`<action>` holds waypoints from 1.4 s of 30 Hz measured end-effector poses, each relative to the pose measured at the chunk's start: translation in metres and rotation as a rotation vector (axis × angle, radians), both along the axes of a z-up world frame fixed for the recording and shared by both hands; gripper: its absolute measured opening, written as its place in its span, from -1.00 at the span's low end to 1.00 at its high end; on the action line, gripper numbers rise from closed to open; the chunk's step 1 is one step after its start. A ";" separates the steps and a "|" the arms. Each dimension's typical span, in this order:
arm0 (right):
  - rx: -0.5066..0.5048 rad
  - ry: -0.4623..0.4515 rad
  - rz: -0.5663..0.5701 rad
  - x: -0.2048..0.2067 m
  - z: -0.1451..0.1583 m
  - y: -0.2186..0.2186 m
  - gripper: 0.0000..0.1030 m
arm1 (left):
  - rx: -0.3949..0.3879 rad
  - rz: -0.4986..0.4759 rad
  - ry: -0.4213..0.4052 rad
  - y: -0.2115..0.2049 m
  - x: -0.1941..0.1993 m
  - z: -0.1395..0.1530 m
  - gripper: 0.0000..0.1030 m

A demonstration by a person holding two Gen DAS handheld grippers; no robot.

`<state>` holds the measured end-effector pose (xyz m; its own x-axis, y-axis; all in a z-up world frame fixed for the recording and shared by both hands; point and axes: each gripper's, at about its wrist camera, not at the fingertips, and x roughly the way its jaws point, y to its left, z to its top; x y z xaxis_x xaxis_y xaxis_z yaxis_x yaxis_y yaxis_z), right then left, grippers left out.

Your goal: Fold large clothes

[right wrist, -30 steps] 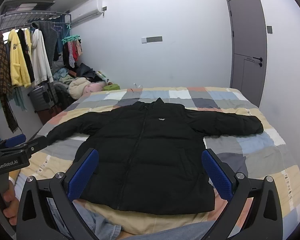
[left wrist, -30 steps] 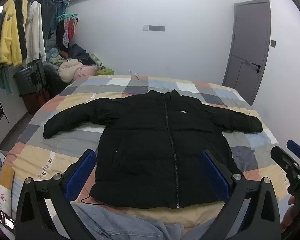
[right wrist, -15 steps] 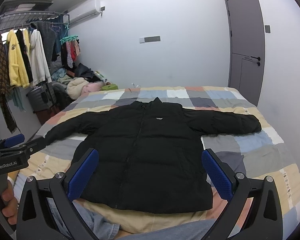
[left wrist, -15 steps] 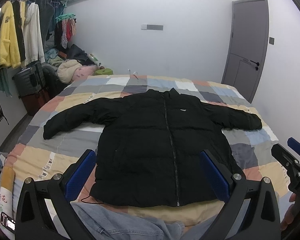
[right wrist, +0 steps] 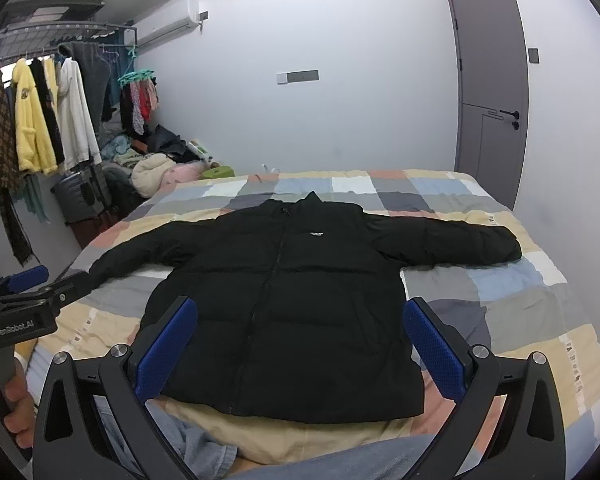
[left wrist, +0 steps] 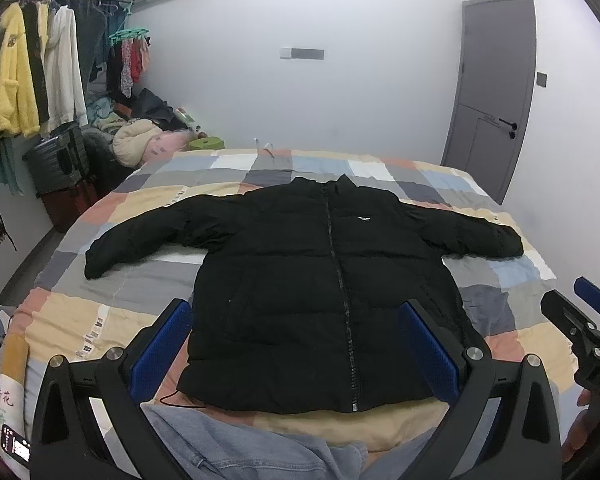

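1. Basically, left wrist view: almost nothing has changed vs a sec ago. The black puffer jacket (left wrist: pixel 324 284) lies flat, zipped, front up, mid-bed on the checked quilt (left wrist: pixel 100 320), both sleeves out to the sides, collar toward the far wall. The left gripper (left wrist: pixel 296 344) hovers just short of the jacket's hem, blue pads wide apart, nothing between them. The view has crept a bit lower/closer to the hem, no more. The right gripper (left wrist: pixel 592 320) shows at the jacket's right, off the cloth, a hand under it.

2. Right wrist view: same story. The jacket (right wrist: pixel 284 304) hasn't budged, no crease or fold yet. The right gripper (right wrist: pixel 300 340) hangs near the hem, pads spread, empty. The left gripper (right wrist: pixel 32 292) sits by the jacket's left cuff, not touching; its opening can't be read from here. Grey door (right wrist: pixel 488 92) is well beyond the right sleeve.

3. Meaning, imo: folding hasn't started; both tools are lining up. First fold prob. a sleeve brought in over the chest.
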<state>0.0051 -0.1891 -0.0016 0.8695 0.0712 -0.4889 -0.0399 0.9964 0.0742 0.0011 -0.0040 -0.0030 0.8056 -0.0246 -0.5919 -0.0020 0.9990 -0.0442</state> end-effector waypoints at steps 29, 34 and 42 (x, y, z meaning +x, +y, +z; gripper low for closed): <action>0.010 0.002 -0.001 0.000 0.001 -0.001 1.00 | -0.015 -0.007 0.007 -0.002 0.000 0.004 1.00; 0.016 0.010 -0.005 0.001 -0.002 -0.002 1.00 | -0.016 -0.013 0.018 -0.004 0.002 0.002 1.00; 0.015 0.020 -0.010 0.006 -0.007 -0.006 1.00 | -0.009 -0.029 0.024 -0.008 0.014 0.001 1.00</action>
